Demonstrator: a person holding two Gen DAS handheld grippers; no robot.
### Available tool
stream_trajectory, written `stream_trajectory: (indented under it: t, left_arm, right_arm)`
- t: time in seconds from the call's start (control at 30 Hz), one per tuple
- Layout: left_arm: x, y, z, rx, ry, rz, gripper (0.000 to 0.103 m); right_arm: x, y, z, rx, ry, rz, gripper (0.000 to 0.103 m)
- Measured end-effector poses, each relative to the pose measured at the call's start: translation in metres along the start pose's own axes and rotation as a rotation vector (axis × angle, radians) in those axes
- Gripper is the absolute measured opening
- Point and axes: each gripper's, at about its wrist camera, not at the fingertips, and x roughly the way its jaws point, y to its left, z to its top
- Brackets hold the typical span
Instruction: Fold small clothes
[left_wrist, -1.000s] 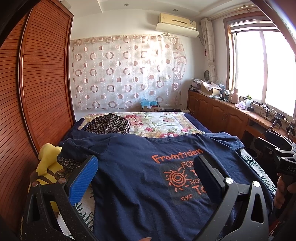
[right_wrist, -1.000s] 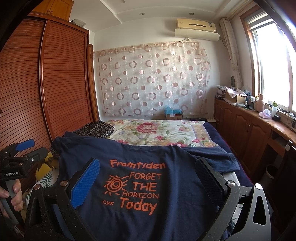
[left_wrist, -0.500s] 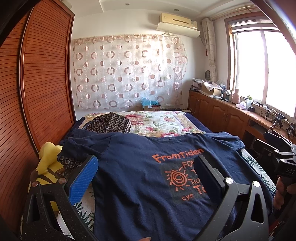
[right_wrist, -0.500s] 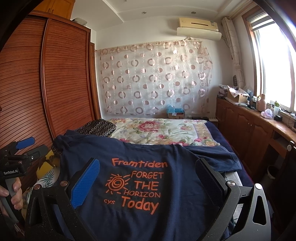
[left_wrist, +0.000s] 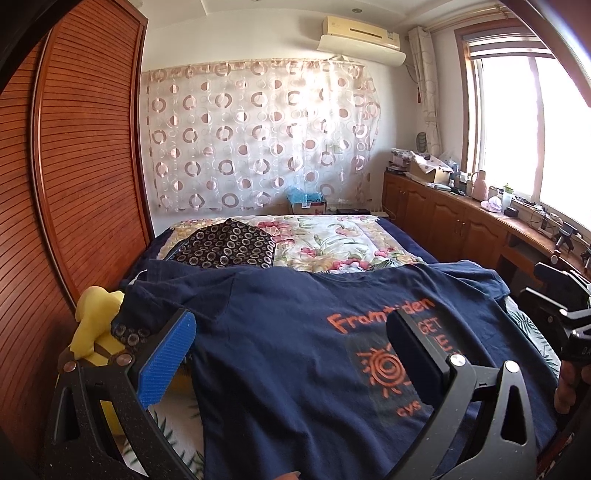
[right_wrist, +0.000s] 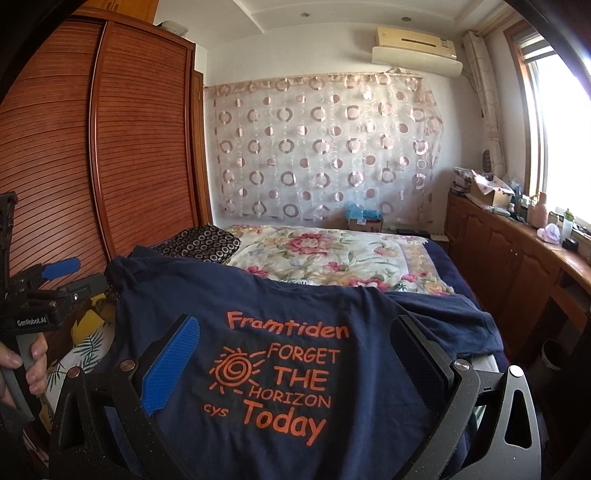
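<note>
We see a navy T-shirt (right_wrist: 280, 314) spread flat, print side up, across the near end of the bed (right_wrist: 439, 258); orange lettering reads "Framtiden FORGET THE HORIZON cys Today" with a sun spiral beside it. Its left sleeve (left_wrist: 162, 284) lies toward the wardrobe side, its right sleeve (right_wrist: 450, 314) toward the window side, slightly bunched. Our left gripper (left_wrist: 291, 343) hovers over the shirt's left half, fingers spread wide, nothing between them; one finger has a blue ribbed pad (left_wrist: 166, 358), the other is black. Our right gripper (right_wrist: 295, 350) hovers over the printed area, fingers also spread wide and empty, same blue pad (right_wrist: 171, 365) on its left finger. In the right wrist view the left gripper's body shows at the left edge with a hand (right_wrist: 22, 373) around its handle; in the left wrist view the right gripper's body (left_wrist: 561, 295) shows at the right edge, fingertips of a hand just below it. Beyond the shirt a floral quilt (right_wrist: 332, 254) covers the far bed, and a dark pillow with ring pattern (left_wrist: 229, 247) sits at its left, just behind the shirt's collar end. A yellow plush toy (left_wrist: 92, 325) is wedged by the bed's left edge near the sleeve. A slatted wooden wardrobe (left_wrist: 81, 166) runs along the left; a circle-patterned curtain (left_wrist: 258, 136) hangs on the far wall under an air conditioner (left_wrist: 360, 35). A wooden counter (right_wrist: 509, 251) with bottles and boxes runs under the window (left_wrist: 535, 122) on the right.
</note>
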Motion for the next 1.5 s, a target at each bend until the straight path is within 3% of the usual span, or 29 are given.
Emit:
stream_trajectory:
  t: [0.6,0.8,0.97,1.17,1.3,1.4,1.5]
  left_arm:
    - [0.043,0.075,0.008,-0.019,0.09,0.003,0.102]
    - [0.058,0.118,0.008,-0.067,0.14,0.02,0.08]
    - [0.073,0.151,0.009,-0.133,0.173,0.043,0.077]
    - [0.094,0.169,0.0,-0.179,0.214,0.051,0.064]
    - [0.105,0.163,-0.003,-0.139,0.232,0.05,0.043]
    - [0.106,0.164,-0.002,-0.128,0.235,0.037,0.01]
    - [0.1,0.16,0.0,-0.107,0.224,0.025,0.004]
  right_arm:
    - [0.061,-0.005,0.029,-0.008,0.086,0.077,0.103]
    - [0.08,-0.005,0.025,-0.027,0.133,0.082,0.103]
    - [0.099,-0.008,0.024,-0.021,0.198,0.093,0.103]
    - [0.107,-0.007,0.034,-0.023,0.234,0.101,0.103]
    - [0.109,-0.009,0.039,-0.023,0.246,0.104,0.103]
    - [0.112,-0.013,0.039,-0.025,0.239,0.101,0.103]
    - [0.112,-0.013,0.038,-0.021,0.236,0.098,0.103]
